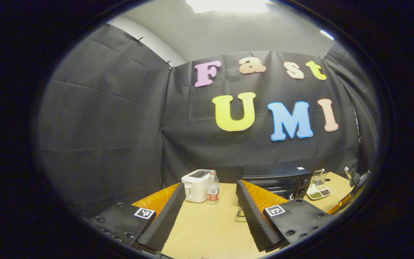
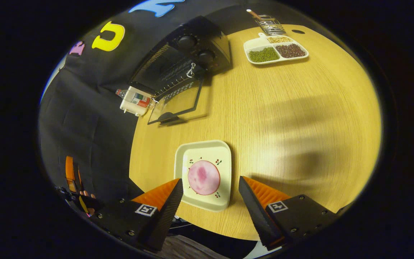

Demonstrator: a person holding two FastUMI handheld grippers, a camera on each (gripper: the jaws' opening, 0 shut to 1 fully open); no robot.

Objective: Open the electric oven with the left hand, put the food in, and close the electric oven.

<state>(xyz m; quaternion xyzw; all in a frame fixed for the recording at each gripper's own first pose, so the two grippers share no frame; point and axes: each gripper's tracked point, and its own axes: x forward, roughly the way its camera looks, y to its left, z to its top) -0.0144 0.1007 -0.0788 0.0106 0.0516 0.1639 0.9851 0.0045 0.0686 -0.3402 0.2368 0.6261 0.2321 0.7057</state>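
Note:
The black electric oven [image 2: 189,54] stands at the table's far side with its glass door [image 2: 176,102] folded down open. A round pink slice of food [image 2: 203,177] lies on a cream square plate [image 2: 199,149] near the front edge. My right gripper [image 2: 210,184] is open, a finger on each side of the plate's near part, touching nothing. In the left gripper view the oven [image 1: 282,180] sits ahead to the right, and my left gripper [image 1: 210,186] hangs open and empty above the table. That left gripper [image 2: 74,185] also shows at the far left in a person's hand.
A white toaster [image 1: 196,185] and a water bottle [image 1: 213,187] stand left of the oven. A divided tray of beans [image 2: 275,50] and a wire utensil rack [image 2: 270,23] sit to the oven's right. The wooden table [image 2: 293,122] spreads between plate and oven.

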